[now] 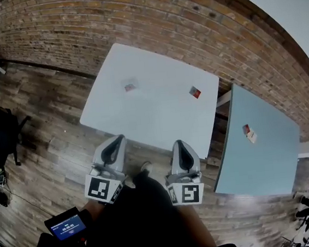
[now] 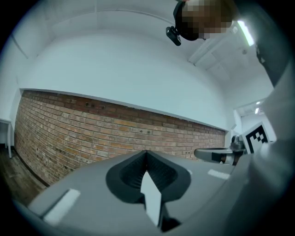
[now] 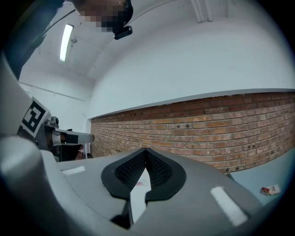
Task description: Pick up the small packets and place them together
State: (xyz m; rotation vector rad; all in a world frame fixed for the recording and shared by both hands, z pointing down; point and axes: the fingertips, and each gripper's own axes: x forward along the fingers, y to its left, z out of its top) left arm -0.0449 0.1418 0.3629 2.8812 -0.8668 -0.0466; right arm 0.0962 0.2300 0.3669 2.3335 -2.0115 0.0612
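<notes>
Currently both tools sit side by side over the wooden floor (image 1: pixel 48 153), just short of the near edge of the white surface (image 1: pixel 159 119). The left hand-held gripper (image 1: pixel 117 140) has its jaws closed tip to tip and holds nothing. In its own view the dark pads meet at a point, and only a pale sliver shows through the slit beneath them. The right hand-held gripper (image 1: pixel 179 145) is closed in the same way, pads together at the tip, and it too is empty.

None of the small packets is in either tool. A pale packet (image 1: pixel 130 86) lies flat on the far left part of the white surface. A red packet (image 1: pixel 195 92) lies flat near that surface's right edge, well apart from the pale one. Two more packets (image 1: pixel 249 132), one reddish and one pale, lie touching each other on the blue-grey surface (image 1: pixel 268 163). That surface stands to the right, separated from the white one by a narrow gap.

A brick wall (image 1: pixel 105 21) runs behind both surfaces. At the far left of the floor stands a dark chair (image 1: pixel 1 131), and a small lit screen (image 1: pixel 66 227) shows at the near left.
</notes>
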